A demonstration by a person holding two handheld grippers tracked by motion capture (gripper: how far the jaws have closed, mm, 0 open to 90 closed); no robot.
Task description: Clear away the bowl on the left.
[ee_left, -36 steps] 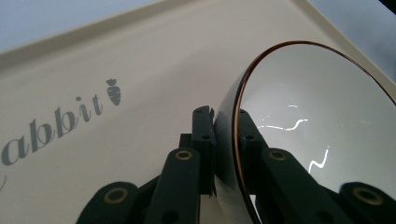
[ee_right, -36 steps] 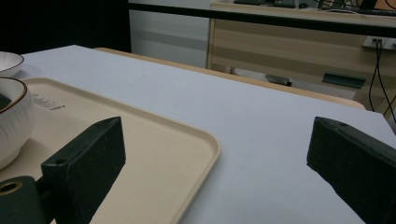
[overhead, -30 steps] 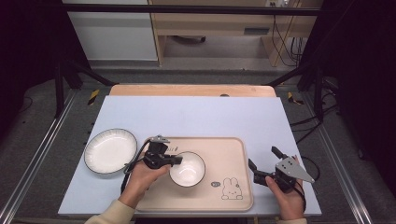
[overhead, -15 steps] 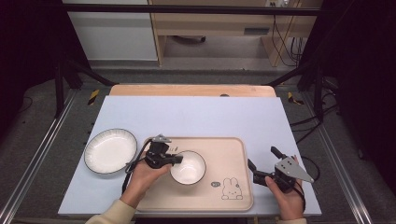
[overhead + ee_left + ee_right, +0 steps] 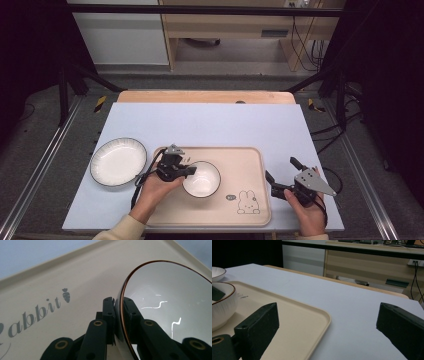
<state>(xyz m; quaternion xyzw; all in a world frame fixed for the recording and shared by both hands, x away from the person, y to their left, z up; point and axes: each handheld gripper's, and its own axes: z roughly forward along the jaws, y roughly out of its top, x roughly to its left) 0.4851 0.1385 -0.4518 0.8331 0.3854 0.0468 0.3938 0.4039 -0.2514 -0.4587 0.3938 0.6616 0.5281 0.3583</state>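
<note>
The left gripper (image 5: 189,171) has its fingers (image 5: 109,312) clenched on the rim of the white bowl (image 5: 201,178), one inside, one outside, at the bowl's nine o'clock. The bowl is empty and sits mid-tray on the beige tray (image 5: 250,165). At the tray's three o'clock, the right gripper (image 5: 282,172) rests released, its fingers (image 5: 259,326) spread wide over the desk (image 5: 220,122). At nine o'clock an empty white plate (image 5: 118,161) lies beside the tray.

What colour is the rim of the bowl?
Dark brown, on a white bowl; the left gripper view shows it best.
</note>
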